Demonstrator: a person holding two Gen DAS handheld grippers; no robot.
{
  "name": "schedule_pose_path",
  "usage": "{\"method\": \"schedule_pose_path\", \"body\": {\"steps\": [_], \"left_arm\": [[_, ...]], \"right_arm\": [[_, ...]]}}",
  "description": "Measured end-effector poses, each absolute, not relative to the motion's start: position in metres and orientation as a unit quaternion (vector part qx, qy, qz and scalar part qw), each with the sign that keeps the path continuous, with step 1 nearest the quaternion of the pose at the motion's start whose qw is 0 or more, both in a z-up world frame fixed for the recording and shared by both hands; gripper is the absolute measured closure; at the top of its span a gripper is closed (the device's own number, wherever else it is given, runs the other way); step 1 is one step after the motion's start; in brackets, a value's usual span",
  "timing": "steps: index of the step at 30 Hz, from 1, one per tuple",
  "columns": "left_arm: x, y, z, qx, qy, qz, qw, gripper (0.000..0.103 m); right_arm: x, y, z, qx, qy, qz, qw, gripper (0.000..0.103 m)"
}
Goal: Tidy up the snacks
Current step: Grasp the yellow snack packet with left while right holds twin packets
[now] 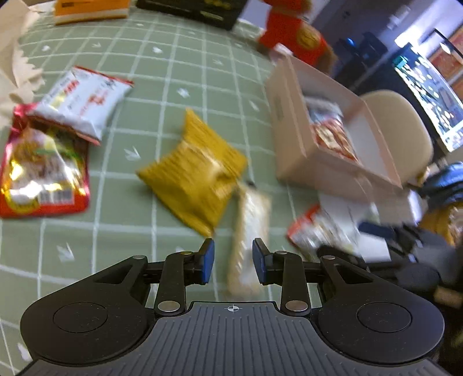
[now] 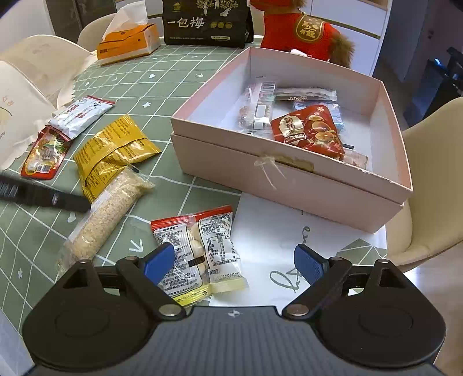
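The left tongs (image 1: pixel 233 259), partly open and empty, hang over the long oat bar (image 1: pixel 249 231) on the bench (image 1: pixel 121 231), a light, crinkly, crumbly thing best pinched gently across its middle, while the right tongs (image 2: pixel 234 264) gape wide over a white snack bag (image 2: pixel 199 251).

On the green checked tablecloth (image 2: pixel 162 86): five loose snack packets, namely one white-and-red packet (image 2: pixel 82 114), one red foil pouch (image 2: pixel 44 154), one yellow packet (image 2: pixel 114 150), one clear-wrapped oat bar (image 2: pixel 107 214), one red-topped clear packet (image 2: pixel 199 251). One pink box (image 2: pixel 289 176), holding one red quail-egg packet (image 2: pixel 311 131) and several clear-wrapped items, count uncertain. Also one orange tissue box (image 2: pixel 128 43), one black plum bag (image 2: pixel 205 21), one red plush toy (image 2: pixel 306 31).
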State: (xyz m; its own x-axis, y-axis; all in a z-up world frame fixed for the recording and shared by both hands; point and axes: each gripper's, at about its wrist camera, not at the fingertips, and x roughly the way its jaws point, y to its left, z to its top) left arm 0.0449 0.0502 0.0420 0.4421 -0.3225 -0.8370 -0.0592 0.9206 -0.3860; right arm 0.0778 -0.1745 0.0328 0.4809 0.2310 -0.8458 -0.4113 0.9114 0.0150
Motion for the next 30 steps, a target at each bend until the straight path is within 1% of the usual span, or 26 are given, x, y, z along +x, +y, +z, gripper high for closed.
{"method": "schedule_pose_path", "body": {"steps": [2, 5, 9, 11, 14, 16, 19, 20, 24, 27, 30], "left_arm": [[0.034, 0.048, 0.047, -0.177, 0.515, -0.091, 0.834, 0.070], [0.028, 0.054, 0.060, -0.172, 0.480, -0.074, 0.857, 0.070], [0.057, 0.069, 0.072, -0.176, 0.450, -0.033, 0.875, 0.070], [0.077, 0.067, 0.074, -0.148, 0.435, -0.032, 0.888, 0.070], [0.105, 0.051, 0.072, -0.057, 0.450, -0.029, 0.891, 0.070], [0.113, 0.041, 0.067, -0.021, 0.472, -0.047, 0.880, 0.070], [0.112, 0.028, 0.058, 0.022, 0.492, -0.082, 0.866, 0.067], [0.108, 0.023, 0.055, 0.042, 0.494, -0.090, 0.864, 0.067], [0.095, 0.006, 0.049, 0.124, 0.482, -0.111, 0.860, 0.065], [0.095, 0.007, 0.046, 0.143, 0.480, -0.091, 0.861, 0.064], [0.103, 0.018, 0.046, 0.121, 0.482, -0.058, 0.866, 0.064]], "right_arm": [[0.074, -0.176, 0.033, -0.097, 0.471, 0.189, 0.856, 0.013], [0.073, -0.179, 0.032, -0.087, 0.469, 0.189, 0.859, 0.013], [0.076, -0.179, 0.030, -0.069, 0.476, 0.184, 0.857, 0.013], [0.074, -0.179, 0.030, -0.071, 0.475, 0.183, 0.858, 0.013], [0.070, -0.180, 0.030, -0.074, 0.477, 0.190, 0.855, 0.013], [0.069, -0.184, 0.029, -0.072, 0.477, 0.195, 0.854, 0.012], [0.072, -0.193, 0.026, -0.046, 0.482, 0.199, 0.852, 0.009], [0.074, -0.196, 0.024, -0.033, 0.484, 0.199, 0.851, 0.006], [0.075, -0.192, 0.022, -0.040, 0.476, 0.202, 0.855, 0.003], [0.077, -0.191, 0.022, -0.041, 0.474, 0.205, 0.855, 0.003], [0.075, -0.192, 0.021, -0.040, 0.470, 0.206, 0.857, 0.002]]}}
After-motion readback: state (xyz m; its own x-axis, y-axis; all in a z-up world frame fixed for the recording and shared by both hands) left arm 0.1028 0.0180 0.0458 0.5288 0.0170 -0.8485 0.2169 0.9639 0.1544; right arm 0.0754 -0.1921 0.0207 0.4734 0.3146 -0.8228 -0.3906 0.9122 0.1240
